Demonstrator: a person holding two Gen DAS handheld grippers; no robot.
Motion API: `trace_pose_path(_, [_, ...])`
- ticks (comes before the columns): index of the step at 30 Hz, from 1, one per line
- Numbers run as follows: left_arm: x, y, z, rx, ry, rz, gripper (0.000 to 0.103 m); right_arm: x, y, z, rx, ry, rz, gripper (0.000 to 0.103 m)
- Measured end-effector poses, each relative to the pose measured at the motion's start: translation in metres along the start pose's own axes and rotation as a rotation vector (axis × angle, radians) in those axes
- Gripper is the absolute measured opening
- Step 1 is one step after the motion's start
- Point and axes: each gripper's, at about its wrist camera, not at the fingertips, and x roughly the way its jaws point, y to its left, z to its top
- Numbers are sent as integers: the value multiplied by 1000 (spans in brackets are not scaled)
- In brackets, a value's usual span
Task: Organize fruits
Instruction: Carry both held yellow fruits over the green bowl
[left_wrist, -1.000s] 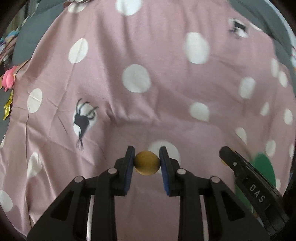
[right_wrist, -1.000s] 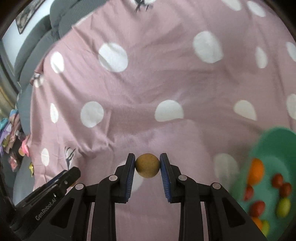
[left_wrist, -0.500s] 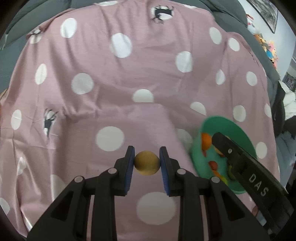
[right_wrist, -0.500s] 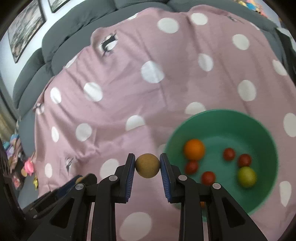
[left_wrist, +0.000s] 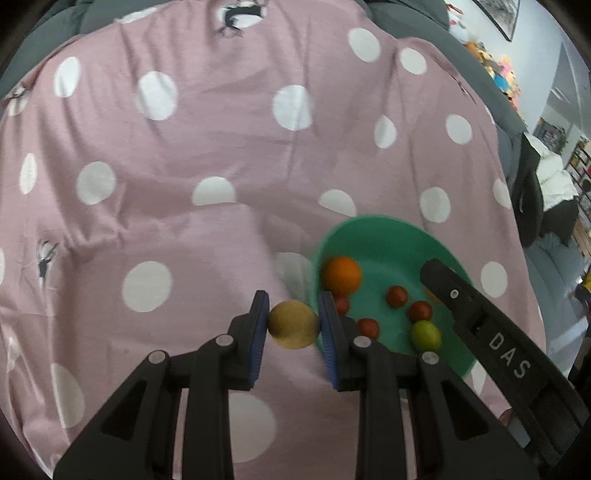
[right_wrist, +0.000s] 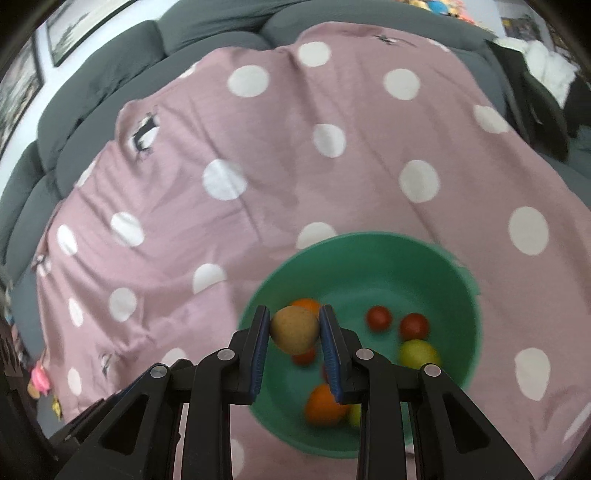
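Each tool, left (left_wrist: 293, 324) and right (right_wrist: 294, 329), grips a tan round fruit near the green bowl (right_wrist: 388, 254).

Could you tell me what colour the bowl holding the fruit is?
Green bowl, clearest in the right wrist view.

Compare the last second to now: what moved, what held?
Both views swung across the pink polka-dot cloth toward the green plastic bowl, at the frame edge a second ago. The right gripper now hangs over the bowl's near side; the left gripper sits just beside its rim. Nothing was released: each stays clamped on its round tan fruit. Fruits in the bowl unchanged.
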Motion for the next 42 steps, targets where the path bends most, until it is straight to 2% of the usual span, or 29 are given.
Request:
trace_pose_path(11, [24, -38, -3, 102, 31, -26, 27, 0, -38, 5, 94, -14, -85, 30])
trace_pose_path(24, [48, -51, -11, 140, 77, -75, 27, 7, -56, 4, 117, 24, -197, 30])
trace_pose_path(42, [58, -54, -17, 146, 98, -84, 27, 21, -65, 0, 132, 89, -229, 30])
